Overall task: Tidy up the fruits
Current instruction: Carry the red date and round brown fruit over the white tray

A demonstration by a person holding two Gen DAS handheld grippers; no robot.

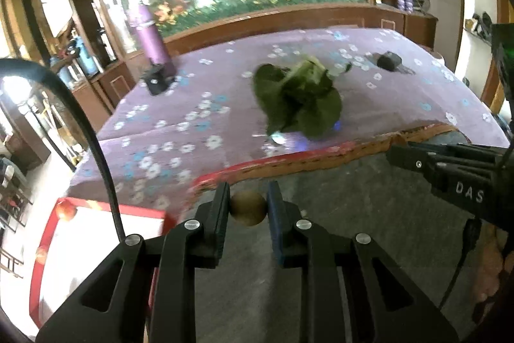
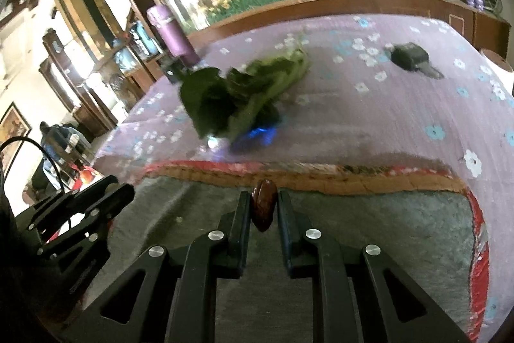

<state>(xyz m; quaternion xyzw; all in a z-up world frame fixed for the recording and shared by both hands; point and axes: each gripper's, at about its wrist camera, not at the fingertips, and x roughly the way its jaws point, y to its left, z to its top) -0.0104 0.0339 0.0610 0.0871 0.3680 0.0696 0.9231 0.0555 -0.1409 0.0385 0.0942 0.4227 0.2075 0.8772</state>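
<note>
Above the grey mat, left gripper (image 1: 248, 208) pinches a round brown fruit (image 1: 248, 208), right gripper (image 2: 264, 209) a date (image 2: 264, 204); either could slip out.

Leafy greens (image 1: 298, 98) lie mid-bed (image 1: 180, 130); bottle (image 1: 151, 34) far left, pouch (image 1: 388, 60) far right.

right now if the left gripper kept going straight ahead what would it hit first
Probably the red edge of the bed, then the leafy greens beyond. The left gripper holds a round brown fruit; depth is unclear.
</note>
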